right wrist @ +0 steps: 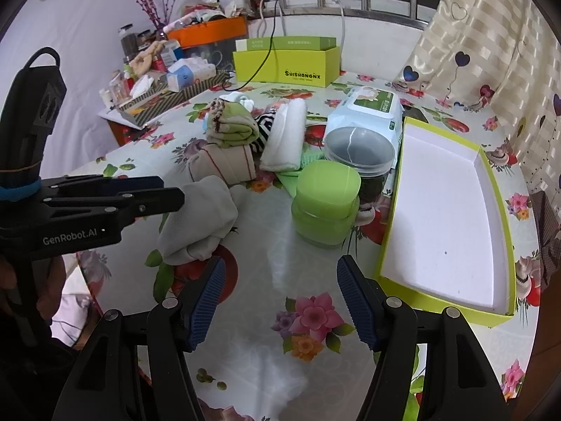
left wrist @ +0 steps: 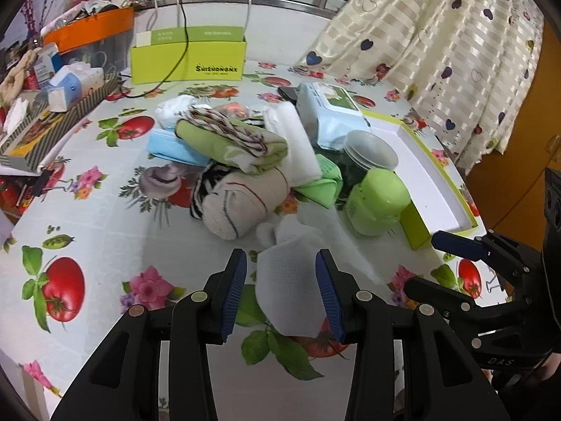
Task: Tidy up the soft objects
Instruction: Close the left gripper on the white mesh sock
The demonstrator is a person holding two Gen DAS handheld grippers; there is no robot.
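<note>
A table is covered by a glossy cloth (right wrist: 266,245) printed with tomatoes and flowers. A heart-patterned curtain (left wrist: 455,42) hangs behind it, and clutter is stacked along the far edge. A pile of folded cloths (left wrist: 242,154) is heaped mid-table beside a green jar (right wrist: 326,203) and an empty lime-edged tray (right wrist: 452,210). A grey sock (left wrist: 291,287) is seen between the wide-spread jaws of the left gripper (left wrist: 280,291); whether it is gripped cannot be told. The right gripper (right wrist: 280,298) is held open over bare cloth, with nothing in it.

Green jar (left wrist: 377,203) hides the dark container's base.
</note>
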